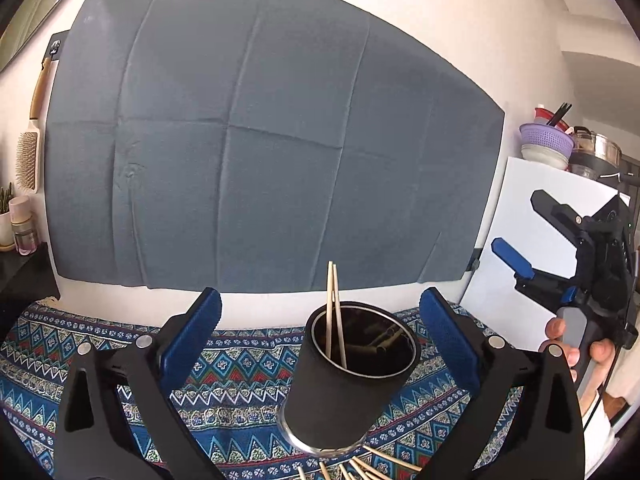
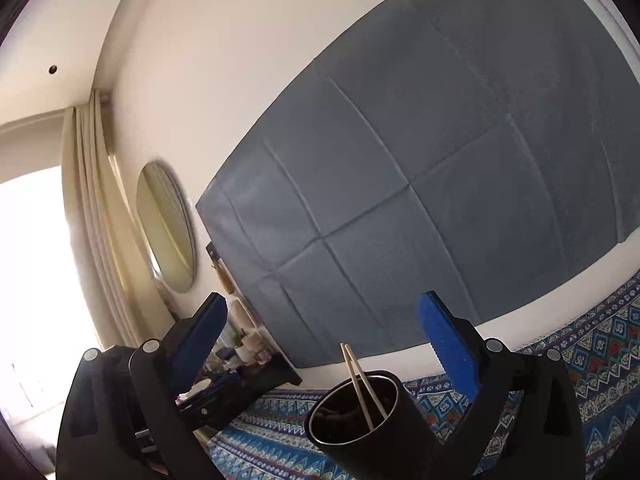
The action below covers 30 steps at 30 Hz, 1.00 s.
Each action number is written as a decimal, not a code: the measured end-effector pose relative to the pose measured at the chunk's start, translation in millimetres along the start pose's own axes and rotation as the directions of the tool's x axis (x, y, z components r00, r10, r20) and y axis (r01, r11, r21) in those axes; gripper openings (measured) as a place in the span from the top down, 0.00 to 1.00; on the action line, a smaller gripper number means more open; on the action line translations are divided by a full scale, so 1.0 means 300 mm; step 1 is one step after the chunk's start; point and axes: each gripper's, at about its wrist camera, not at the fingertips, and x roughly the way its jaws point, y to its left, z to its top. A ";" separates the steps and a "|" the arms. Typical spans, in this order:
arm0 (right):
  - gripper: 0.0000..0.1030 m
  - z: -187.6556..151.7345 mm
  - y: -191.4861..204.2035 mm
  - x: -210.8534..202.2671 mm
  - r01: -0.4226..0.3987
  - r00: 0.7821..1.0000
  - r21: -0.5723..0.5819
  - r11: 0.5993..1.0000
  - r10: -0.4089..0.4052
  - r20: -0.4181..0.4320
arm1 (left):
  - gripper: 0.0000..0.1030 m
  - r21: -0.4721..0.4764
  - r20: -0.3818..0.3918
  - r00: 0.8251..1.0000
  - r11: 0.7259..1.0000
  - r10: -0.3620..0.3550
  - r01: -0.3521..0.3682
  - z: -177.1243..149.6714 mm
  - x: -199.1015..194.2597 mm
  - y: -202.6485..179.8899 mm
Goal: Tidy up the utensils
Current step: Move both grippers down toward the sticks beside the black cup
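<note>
Your left gripper [image 1: 320,316] has its jaws wide apart, and nothing is held in them. The black cup [image 1: 352,376] stands between the two blue pads [image 1: 192,332] but touches neither one. There is a gap on each side of it. The cup sits a little nearer the right pad than the left pad.

Two chopsticks [image 1: 334,312] stand in the cup. They lean together, and their tips poke up above the rim, higher than the tops of the pads. Some dark things lie down inside the cup, but they are too dim to name.

More loose chopsticks [image 1: 372,466] lie on the patterned cloth [image 1: 248,364], just below the cup, close in under the jaws. The cup stands on this cloth too.

Your right gripper [image 2: 322,340] also has its jaws wide apart and holds nothing. In the right wrist view the black cup [image 2: 372,420] sits low between the pads, closer to the right jaw, and it does not touch either pad. The two chopsticks [image 2: 362,384] stick up out of it in the space between the jaws.

From the left wrist view you can see the right gripper [image 1: 516,232] off past the right jaw, well away from the cup. A hand [image 1: 576,344] is holding its handle.

A big grey cloth [image 1: 260,148] hangs on the wall beyond both sets of jaws.
</note>
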 end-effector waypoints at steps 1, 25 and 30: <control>0.10 0.000 0.003 -0.006 0.009 1.000 -0.001 1.000 -0.009 -0.006 | 0.06 0.006 -0.012 1.000 1.000 -0.001 0.001 -0.006 -0.005 -0.002; 0.09 -0.145 -0.089 -0.063 0.220 0.924 0.000 0.976 -0.208 -0.321 | 0.06 0.070 -0.347 0.931 0.993 0.113 -0.095 -0.235 0.007 -0.014; 0.09 -0.216 -0.134 -0.039 0.298 0.843 -0.062 0.953 -0.293 -0.451 | 0.06 0.095 -0.413 0.899 0.988 0.149 -0.120 -0.295 0.031 -0.017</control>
